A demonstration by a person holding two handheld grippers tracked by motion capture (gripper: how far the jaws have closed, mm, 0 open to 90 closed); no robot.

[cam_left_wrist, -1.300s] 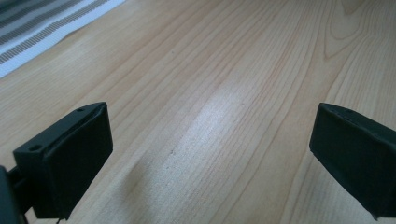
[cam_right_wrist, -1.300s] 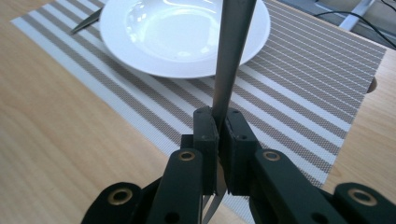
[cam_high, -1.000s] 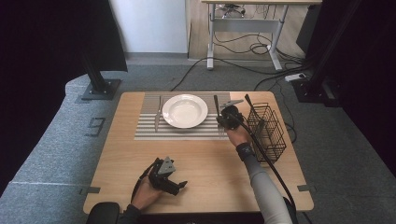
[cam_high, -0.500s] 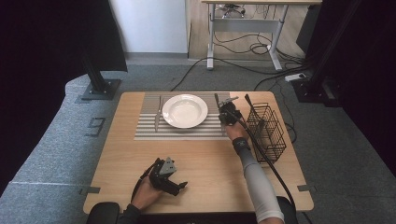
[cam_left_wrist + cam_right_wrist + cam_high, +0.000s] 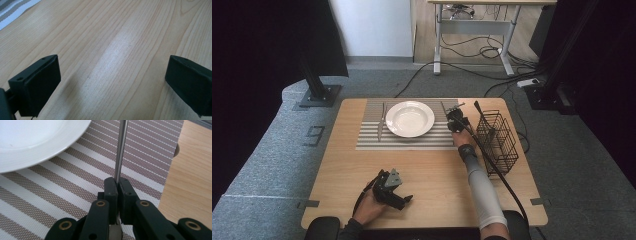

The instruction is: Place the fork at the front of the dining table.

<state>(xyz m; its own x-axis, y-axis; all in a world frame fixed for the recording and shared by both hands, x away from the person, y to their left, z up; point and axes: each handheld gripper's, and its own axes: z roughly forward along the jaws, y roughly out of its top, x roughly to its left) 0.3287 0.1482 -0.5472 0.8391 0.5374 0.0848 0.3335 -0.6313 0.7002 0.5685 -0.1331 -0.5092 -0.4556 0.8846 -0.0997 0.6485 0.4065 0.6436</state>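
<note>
Cutlery [image 5: 120, 150], a thin steel piece whose type I cannot tell, is clamped in the right tool [image 5: 117, 183], its shaft running straight ahead from the pinched pads over the striped mat [image 5: 62, 195], with the plate [image 5: 32, 142] off to the tool's left and bare tabletop [image 5: 192, 190] to its right. In the high view the right tool [image 5: 456, 121] sits between the plate [image 5: 410, 119] and the basket [image 5: 497, 140]. The piece looks stiff, light and slick, so I judge it could swivel or slide in a narrow pinch; a hold near its balance point, square across the flat of the handle, should steady it. It should not break, though it may clatter against the plate. The left tool [image 5: 110, 82] rests over the tabletop with its jaws wide apart, holding nothing.
</note>
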